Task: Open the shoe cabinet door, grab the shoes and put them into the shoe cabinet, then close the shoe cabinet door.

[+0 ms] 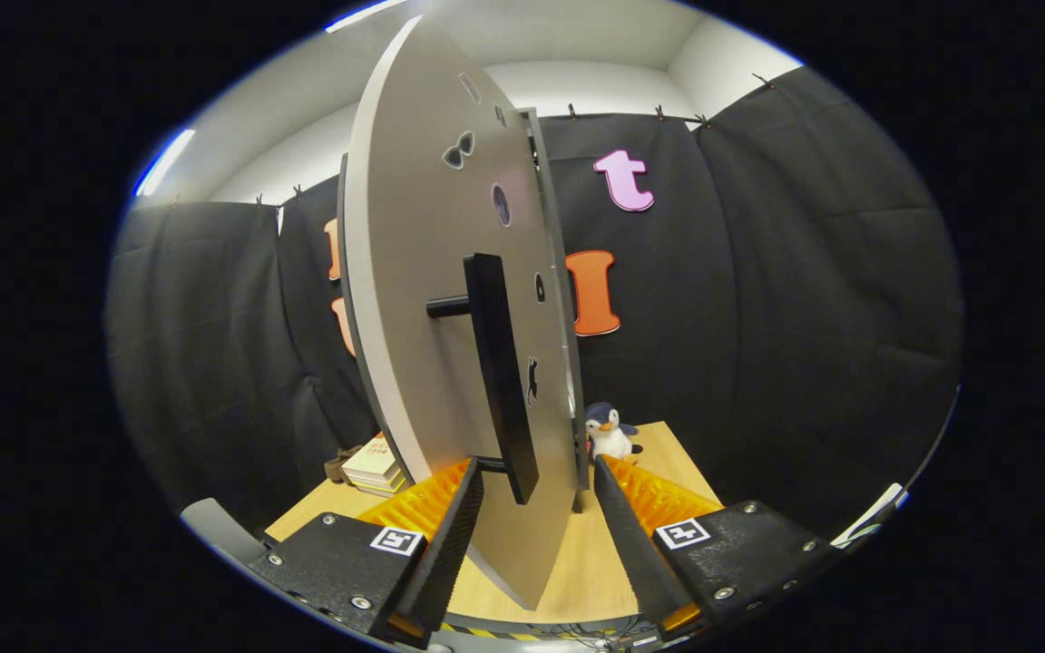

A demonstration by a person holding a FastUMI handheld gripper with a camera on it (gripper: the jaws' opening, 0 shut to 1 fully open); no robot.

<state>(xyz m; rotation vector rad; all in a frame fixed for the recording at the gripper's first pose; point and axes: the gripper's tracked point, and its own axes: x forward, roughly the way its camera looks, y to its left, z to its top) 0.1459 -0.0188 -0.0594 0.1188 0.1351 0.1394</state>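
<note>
My jaws (536, 508) stand spread wide, straddling the near edge of the shoe cabinet door (432, 299), its black handle (500, 372) between them without touching. A toy penguin (609, 433) sits far on the desk (577, 571), books (373, 467) to the left.

gripper (536, 476): fingers spread astride door (450, 299) edge | handle (500, 372) between | penguin toy (610, 432) beyond

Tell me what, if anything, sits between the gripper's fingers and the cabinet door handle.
Nothing visible does. The black handle and the door's edge stand between the open gripper's fingers; neither finger visibly presses on them.
</note>
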